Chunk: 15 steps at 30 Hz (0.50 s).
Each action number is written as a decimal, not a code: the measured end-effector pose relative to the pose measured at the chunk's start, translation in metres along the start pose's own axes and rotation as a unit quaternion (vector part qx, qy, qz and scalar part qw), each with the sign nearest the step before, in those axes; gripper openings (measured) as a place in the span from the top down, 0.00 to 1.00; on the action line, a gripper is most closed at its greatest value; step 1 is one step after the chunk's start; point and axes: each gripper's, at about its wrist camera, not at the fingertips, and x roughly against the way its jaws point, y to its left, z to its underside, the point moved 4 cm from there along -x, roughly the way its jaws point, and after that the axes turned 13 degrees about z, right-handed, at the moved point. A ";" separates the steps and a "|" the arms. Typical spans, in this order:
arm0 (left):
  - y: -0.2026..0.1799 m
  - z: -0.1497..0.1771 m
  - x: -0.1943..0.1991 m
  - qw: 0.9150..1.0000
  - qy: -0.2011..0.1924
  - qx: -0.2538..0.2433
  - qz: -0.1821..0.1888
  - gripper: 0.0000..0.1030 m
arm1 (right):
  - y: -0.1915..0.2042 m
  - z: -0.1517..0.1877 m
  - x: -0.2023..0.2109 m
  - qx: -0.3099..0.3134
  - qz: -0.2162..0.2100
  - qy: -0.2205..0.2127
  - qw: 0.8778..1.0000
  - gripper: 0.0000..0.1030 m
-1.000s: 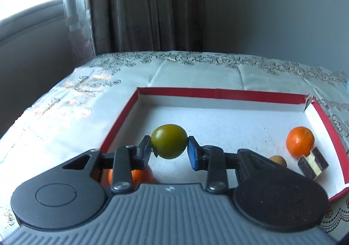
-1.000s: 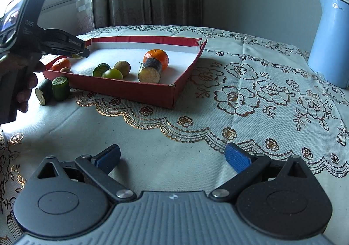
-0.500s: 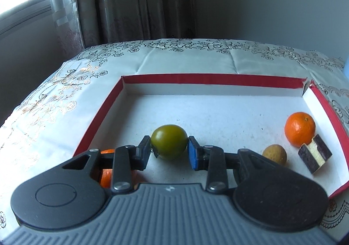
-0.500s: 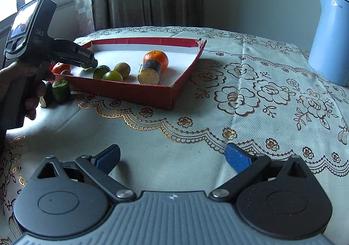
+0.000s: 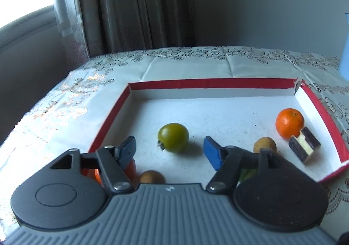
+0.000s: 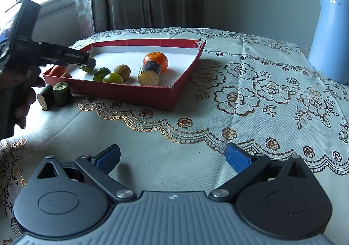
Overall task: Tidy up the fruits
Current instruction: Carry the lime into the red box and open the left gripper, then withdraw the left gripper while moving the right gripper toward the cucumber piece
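Observation:
A red-rimmed white tray [image 5: 209, 84] sits on the tablecloth. A green round fruit [image 5: 173, 137] lies on the tray floor, just beyond and between the open fingers of my left gripper [image 5: 171, 150], which holds nothing. The tray also holds an orange [image 5: 289, 123], a small brown fruit [image 5: 264, 145], a dark-skinned cut piece [image 5: 304, 145], another brown fruit [image 5: 151, 177] and an orange fruit [image 5: 130, 168] partly hidden behind the left finger. My right gripper [image 6: 172, 157] is open and empty over the cloth, well in front of the tray [image 6: 130, 92].
Two green cut cylinders [image 6: 62, 93] lie on the cloth outside the tray's left corner. A blue kettle [image 6: 329, 37] stands at the far right. The left gripper [image 6: 65, 56] and the hand holding it reach over the tray's left side. Curtains hang behind the table.
My left gripper has opened and let go of the green fruit, which now rests on the tray floor. The right gripper has not moved.

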 end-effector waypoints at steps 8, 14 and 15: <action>0.007 0.012 0.052 0.999 -0.033 -0.003 -0.004 0.19 | 0.000 0.000 0.000 0.000 0.000 0.000 1.000 0.00; 0.026 0.029 0.092 0.997 -0.065 -0.004 -0.039 0.03 | 0.003 0.001 0.000 0.011 0.008 0.002 1.000 0.00; 0.031 0.032 0.097 0.997 -0.068 -0.004 -0.047 0.03 | 0.004 0.001 0.000 0.014 0.010 0.002 1.000 0.00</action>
